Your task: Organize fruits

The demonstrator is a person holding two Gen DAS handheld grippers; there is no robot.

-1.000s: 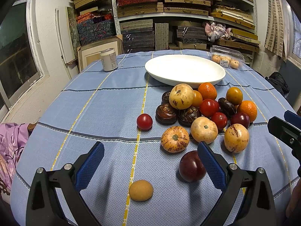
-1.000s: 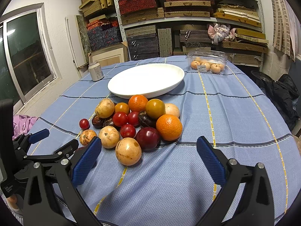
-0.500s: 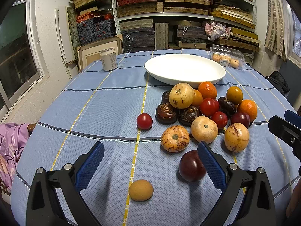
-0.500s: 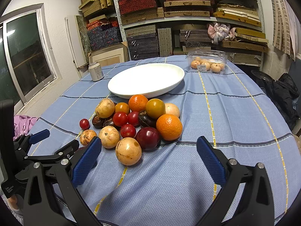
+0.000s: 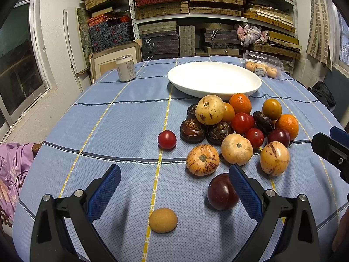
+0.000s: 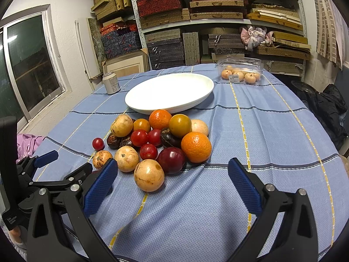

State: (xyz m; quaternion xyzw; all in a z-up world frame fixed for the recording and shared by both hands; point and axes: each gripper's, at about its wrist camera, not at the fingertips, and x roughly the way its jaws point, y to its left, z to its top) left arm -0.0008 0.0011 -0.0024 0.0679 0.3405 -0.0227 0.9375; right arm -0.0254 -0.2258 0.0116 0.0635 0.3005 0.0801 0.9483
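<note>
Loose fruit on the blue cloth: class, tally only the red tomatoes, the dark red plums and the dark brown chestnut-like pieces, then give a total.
Red tomatoes: 4
Dark red plums: 2
Dark brown pieces: 4
Total: 10

Left wrist cam: low over the near edge of the table (image 5: 122,113), looking fwd along its fingers twd the shelves (image 5: 213,17) at 12 o'clock. Fruit pile (image 5: 235,131) sits at 1 o'clock, close; white plate (image 5: 214,79) beyond it.

Right wrist cam: same low height, same facing, set further to the right, so pile (image 6: 157,139) falls at 11 o'clock, plate (image 6: 170,93) past it.

Shared: table, pile, plate, can (image 5: 125,67), clear fruit box (image 6: 240,71), shelves. Each cam catches the other gripper at frame edge, at 3 and 9 o'clock.
</note>
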